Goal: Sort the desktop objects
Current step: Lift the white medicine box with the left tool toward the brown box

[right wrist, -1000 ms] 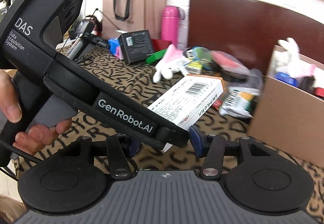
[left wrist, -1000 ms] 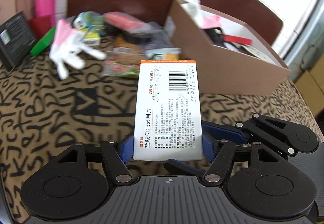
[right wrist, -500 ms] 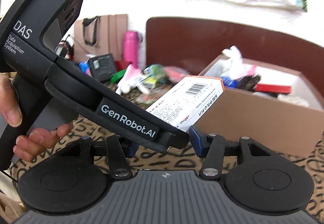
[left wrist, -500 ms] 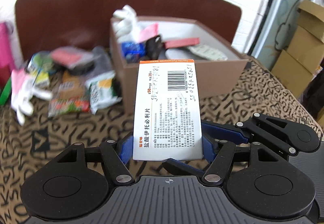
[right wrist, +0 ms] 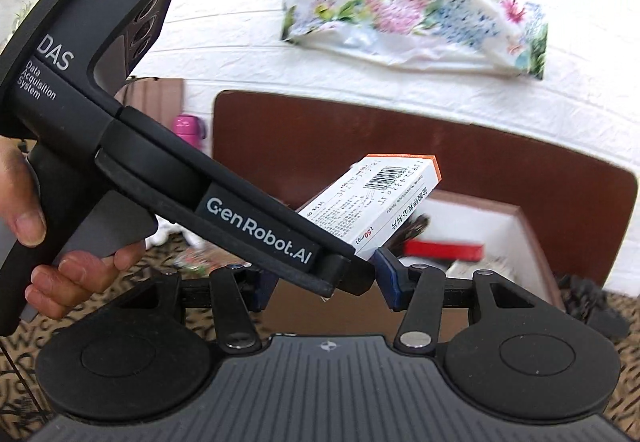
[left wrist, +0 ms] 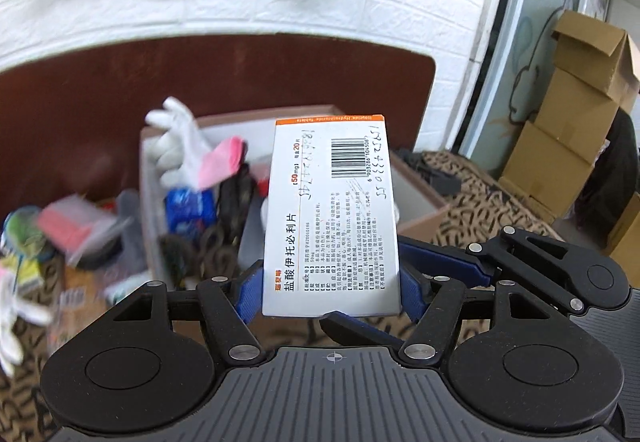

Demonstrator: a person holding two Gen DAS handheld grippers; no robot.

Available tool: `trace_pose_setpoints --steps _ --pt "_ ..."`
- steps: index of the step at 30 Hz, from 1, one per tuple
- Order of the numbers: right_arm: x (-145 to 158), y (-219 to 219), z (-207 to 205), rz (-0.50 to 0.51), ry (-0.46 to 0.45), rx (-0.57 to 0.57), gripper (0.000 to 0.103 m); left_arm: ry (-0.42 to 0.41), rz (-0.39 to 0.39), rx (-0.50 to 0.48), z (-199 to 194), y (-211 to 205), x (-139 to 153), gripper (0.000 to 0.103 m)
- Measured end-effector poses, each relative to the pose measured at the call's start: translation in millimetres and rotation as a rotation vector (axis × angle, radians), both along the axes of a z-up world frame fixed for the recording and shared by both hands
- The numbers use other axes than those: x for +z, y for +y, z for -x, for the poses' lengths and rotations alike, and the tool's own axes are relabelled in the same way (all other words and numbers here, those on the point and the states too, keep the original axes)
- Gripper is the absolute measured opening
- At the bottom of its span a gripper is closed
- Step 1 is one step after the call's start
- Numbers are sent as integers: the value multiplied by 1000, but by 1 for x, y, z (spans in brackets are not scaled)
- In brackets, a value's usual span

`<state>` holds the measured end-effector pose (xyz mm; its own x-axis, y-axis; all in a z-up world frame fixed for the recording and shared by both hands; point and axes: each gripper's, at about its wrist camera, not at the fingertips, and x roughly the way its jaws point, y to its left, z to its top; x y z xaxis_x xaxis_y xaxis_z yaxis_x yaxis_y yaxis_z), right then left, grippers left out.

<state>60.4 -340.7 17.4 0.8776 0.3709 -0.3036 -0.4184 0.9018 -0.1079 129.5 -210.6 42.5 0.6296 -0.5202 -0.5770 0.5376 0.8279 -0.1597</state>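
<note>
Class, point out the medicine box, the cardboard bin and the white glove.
medicine box (left wrist: 332,218): left wrist view, printed face.
cardboard bin (right wrist: 532,242): right wrist view, right wall.
white glove (left wrist: 180,146): left wrist view, palm.

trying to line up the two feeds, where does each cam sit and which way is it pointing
Left wrist: sits on the left gripper, looks forward along its blue fingers at the medicine box they clamp, over the open cardboard box and wall; no hand shows.
Right wrist: sits on the right gripper, open and holding nothing, looks toward the wall; the left gripper's body and the person's left hand cross it.
Shared: medicine box, cardboard box, brown board, floral cloth.
</note>
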Motion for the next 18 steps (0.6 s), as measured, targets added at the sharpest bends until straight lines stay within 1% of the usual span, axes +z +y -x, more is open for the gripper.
trace_pose_setpoints --steps 4,10,15,18 --pt "10 -10 -26 24 -14 -6 58 -7 8 6 -27 -17 7 77" --pt "16 -23 -68 29 8 -8 58 4 11 11 -70 -36 8 77" --pt "13 -36 -103 41 57 -5 58 32 13 9 -108 -50 -1 77" --pt "9 -43 -127 34 102 -5 58 64 20 14 -129 -56 -10 77"
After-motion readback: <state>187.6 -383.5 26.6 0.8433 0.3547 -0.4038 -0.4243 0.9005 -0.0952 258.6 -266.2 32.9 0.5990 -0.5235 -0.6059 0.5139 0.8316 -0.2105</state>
